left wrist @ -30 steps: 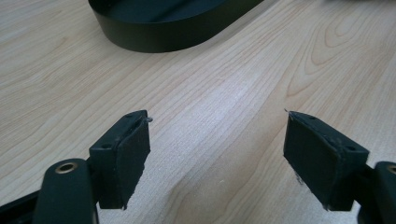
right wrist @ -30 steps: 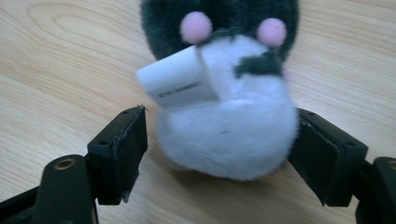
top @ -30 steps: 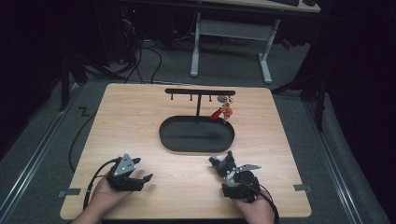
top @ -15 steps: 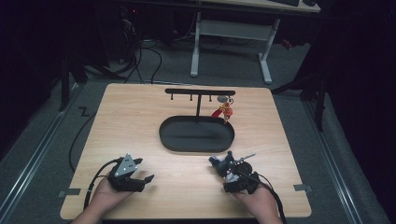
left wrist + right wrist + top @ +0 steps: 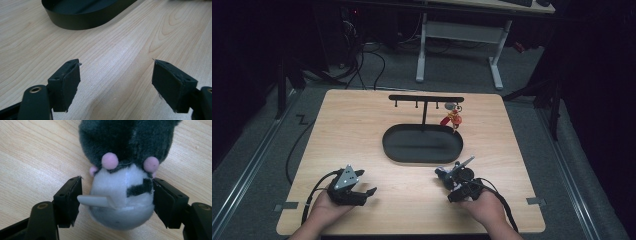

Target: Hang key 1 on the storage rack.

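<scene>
**Plush charm between the right fingers; hanging not yet done**

Item 1. Worktop (image 5: 362, 130): pale wood, seen from above with a person's two hands at its near edge.

Item 2. Key stand (image 5: 426, 99): black bar with small hooks on an upright post, rising from a black oval tray (image 5: 404, 155). One red-and-grey charm (image 5: 452, 117) already hangs from a hook toward the right end; the other hooks look free.

Item 3. Plush charm (image 5: 122, 195): dark grey and white soft toy with pink dots, lying on the wood near the front right, just short of the tray. In the high view it sits at the tip of the right gripper (image 5: 447, 179).

Item 4. Right gripper, close view (image 5: 116, 197): its fingers have just been closing, the plush between them. The right pad touches the toy's side; the left pad stands just clear of it, so no firm hold yet.

Item 5. Left gripper (image 5: 362, 192): rests at the front left, fingers spread wide with nothing between them, bare wood ahead.

Status, as judged: one charm hung; the plush is being taken up. Left to do: finish the grip, lift, carry to the bar, hook it.
</scene>
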A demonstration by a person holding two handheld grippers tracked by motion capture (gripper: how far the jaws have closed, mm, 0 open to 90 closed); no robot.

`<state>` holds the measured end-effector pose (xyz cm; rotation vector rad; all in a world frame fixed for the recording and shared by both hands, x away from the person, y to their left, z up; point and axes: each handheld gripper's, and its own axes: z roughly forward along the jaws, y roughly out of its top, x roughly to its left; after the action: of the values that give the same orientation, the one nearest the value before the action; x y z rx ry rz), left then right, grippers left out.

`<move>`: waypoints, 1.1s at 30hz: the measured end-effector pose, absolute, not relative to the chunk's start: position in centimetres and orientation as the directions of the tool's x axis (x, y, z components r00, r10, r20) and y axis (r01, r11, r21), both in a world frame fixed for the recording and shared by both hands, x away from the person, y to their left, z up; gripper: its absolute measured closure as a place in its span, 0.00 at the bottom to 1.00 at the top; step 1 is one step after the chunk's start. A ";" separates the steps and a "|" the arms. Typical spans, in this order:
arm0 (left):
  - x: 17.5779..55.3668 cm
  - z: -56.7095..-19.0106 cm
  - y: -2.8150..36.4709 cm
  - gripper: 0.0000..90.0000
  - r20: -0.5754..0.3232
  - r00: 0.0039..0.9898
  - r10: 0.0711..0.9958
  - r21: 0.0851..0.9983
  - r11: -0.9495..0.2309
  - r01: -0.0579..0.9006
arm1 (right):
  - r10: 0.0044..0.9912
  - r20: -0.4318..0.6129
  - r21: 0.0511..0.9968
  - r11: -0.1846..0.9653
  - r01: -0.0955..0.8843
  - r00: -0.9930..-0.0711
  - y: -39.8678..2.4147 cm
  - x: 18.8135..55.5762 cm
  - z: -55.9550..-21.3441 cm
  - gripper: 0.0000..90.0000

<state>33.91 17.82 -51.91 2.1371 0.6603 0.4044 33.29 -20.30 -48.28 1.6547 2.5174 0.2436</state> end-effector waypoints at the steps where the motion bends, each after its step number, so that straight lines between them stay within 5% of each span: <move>1: 34.0 -51.9 17.8 0.25 0.053 0.809 0.586 0.803 -0.507 0.314 | 0.925 -0.007 0.187 0.375 0.908 -0.380 -20.3 33.3 -48.2 0.33; 8: 34.0 -51.9 17.9 0.26 0.053 0.808 0.587 0.805 -0.504 0.313 | 0.930 0.013 0.180 0.360 0.915 -0.368 -20.7 33.9 -48.2 0.51; 33: 34.0 -51.9 17.8 0.26 0.057 0.810 0.584 0.801 -0.511 0.312 | 0.927 -0.011 0.266 0.363 0.893 -0.374 -21.2 34.6 -40.9 0.53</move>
<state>34.01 17.81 -51.89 2.1413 0.6572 0.4065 34.58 -21.20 -40.94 1.6565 2.4579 0.3240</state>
